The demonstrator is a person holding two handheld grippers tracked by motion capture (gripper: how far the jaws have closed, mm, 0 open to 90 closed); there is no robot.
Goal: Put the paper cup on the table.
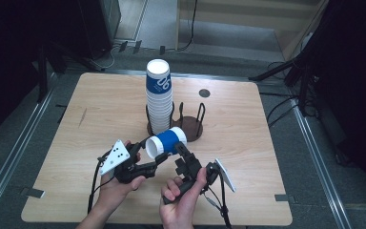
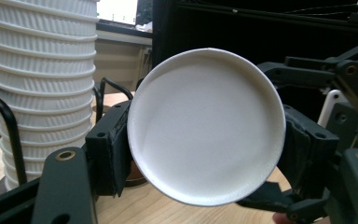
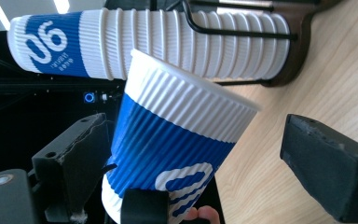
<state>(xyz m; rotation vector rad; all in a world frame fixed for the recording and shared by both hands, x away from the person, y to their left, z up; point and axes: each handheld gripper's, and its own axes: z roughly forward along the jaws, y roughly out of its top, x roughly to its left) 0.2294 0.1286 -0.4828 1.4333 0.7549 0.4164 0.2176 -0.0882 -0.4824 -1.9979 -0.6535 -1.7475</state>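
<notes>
A blue and white ribbed paper cup (image 1: 167, 141) lies on its side in the air above the table, just in front of the cup stack. My left gripper (image 1: 155, 153) is shut on its base end; in the left gripper view the cup's white round bottom (image 2: 205, 126) sits between the two pads (image 2: 114, 149). My right gripper (image 1: 181, 153) stands open around the cup's body (image 3: 177, 140). The left pad (image 3: 77, 156) is close against the blue wall, while the right pad (image 3: 331, 163) stands well clear of it.
A tall stack of matching cups (image 1: 158, 95) stands in a dark wire holder with a round base (image 1: 193, 130) at the table's middle. The wooden table (image 1: 248, 143) has a small dark disc (image 1: 204, 93) near its far edge. The stack (image 2: 42, 84) rises close on the left.
</notes>
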